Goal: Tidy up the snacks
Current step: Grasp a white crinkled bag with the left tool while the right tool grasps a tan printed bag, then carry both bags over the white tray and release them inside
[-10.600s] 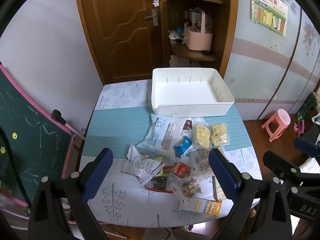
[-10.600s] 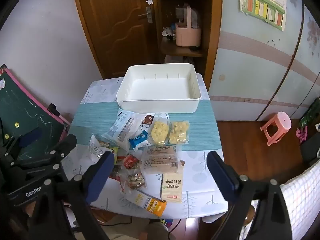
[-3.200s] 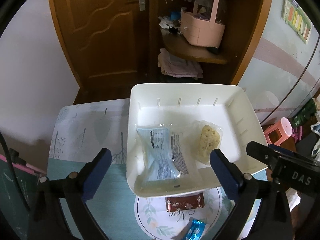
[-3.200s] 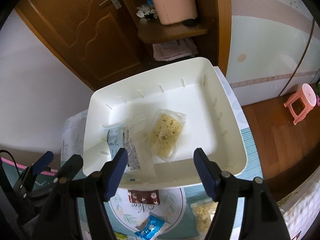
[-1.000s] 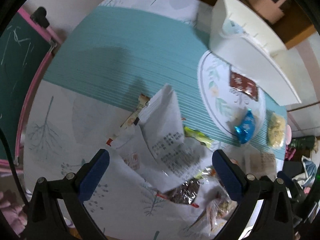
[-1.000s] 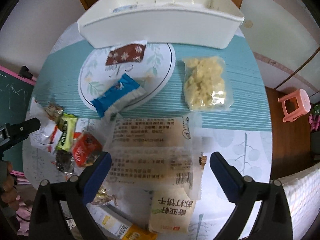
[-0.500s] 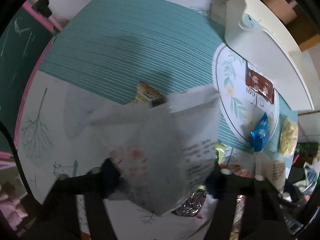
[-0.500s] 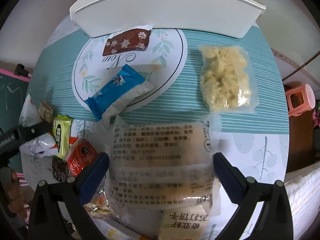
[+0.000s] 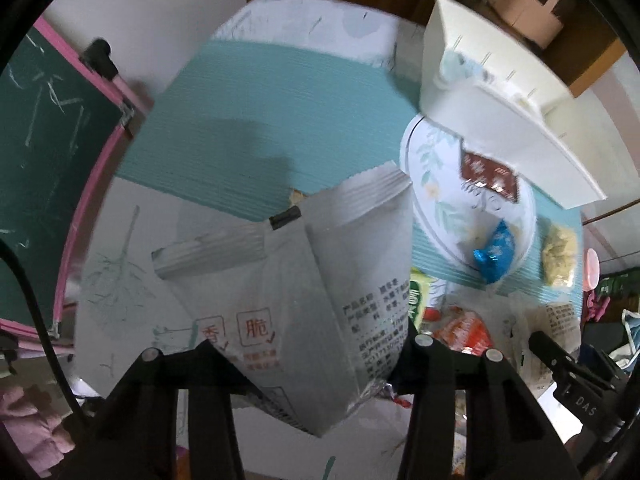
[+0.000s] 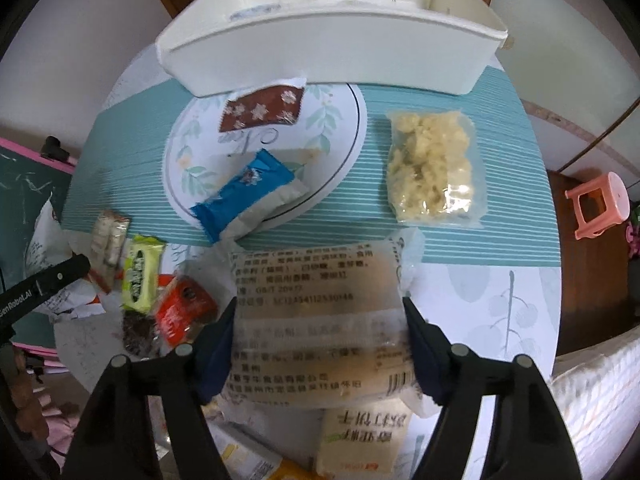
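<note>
Left gripper [image 9: 308, 354] clamps the crinkled silver-white snack bag [image 9: 296, 280], lifted clear for the white plastic bin [image 10: 332, 36]; right gripper [image 10: 320, 344] pinches the clear printed cracker pack [image 10: 320, 320].

Left claw [image 9: 308, 354] now clamps, lifts grey pouch [image 9: 296, 280].

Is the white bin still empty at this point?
No. A pale blue packet shows above the white bin's near wall in both wrist views. What else lies inside is hidden by that wall.
</note>
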Motion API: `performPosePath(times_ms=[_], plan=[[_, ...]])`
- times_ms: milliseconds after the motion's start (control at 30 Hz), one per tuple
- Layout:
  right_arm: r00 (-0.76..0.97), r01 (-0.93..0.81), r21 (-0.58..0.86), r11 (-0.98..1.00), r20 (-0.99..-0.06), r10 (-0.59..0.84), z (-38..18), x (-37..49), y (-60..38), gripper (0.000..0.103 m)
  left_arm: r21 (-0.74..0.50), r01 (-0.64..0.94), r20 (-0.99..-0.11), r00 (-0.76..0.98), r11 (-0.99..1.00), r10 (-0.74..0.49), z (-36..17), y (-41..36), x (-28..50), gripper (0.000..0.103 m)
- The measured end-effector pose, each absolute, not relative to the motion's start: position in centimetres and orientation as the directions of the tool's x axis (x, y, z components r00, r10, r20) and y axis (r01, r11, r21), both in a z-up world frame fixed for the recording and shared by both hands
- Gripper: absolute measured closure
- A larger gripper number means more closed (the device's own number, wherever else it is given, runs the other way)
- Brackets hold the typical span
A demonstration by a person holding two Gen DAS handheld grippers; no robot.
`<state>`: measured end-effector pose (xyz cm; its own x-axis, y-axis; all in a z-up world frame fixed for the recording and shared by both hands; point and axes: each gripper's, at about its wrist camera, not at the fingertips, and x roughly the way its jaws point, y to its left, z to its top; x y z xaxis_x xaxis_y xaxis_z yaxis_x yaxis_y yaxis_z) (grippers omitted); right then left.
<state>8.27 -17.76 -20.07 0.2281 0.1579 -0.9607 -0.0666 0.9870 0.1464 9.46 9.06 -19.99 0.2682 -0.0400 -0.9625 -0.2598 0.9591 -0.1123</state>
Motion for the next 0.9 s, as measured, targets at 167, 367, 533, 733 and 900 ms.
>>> performPosePath(times_ms=[167, 367, 533, 733, 900], plan=[[0.268, -0.079, 0.189, 0.979, -0.942, 0.203, -16.9, 6.8, -17.9, 0.028, -0.123, -0.229, -0.944, 0.326, 0.966, -0.043, -15.9, 8.5, 8.5, 0.058], [0.344, -0.122, 0.229, 0.966, -0.903, 0.257, -12.2, 4.6, -17.9, 0.028, -0.132, -0.163, -0.909, 0.414, 0.978, -0.053, -10.6, 6.4, 7.6, 0.058], [0.410, -0.151, 0.246, 0.958, -0.866, 0.287, -8.7, 3.5, -18.4, 0.028, -0.142, -0.099, -0.875, 0.478, 0.985, -0.078, -6.4, 4.0, 7.1, 0.057], [0.503, -0.174, 0.242, 0.955, -0.812, 0.297, -3.6, 3.0, -20.1, 0.028, -0.122, -0.026, -0.820, 0.566, 0.992, -0.086, -1.1, 1.8, 7.3, 0.057], [0.601, -0.185, 0.229, 0.956, -0.743, 0.294, 1.6, 4.1, -21.4, 0.027, -0.088, 0.018, -0.766, 0.638, 0.996, -0.080, 3.3, 1.0, 8.6, 0.057]])
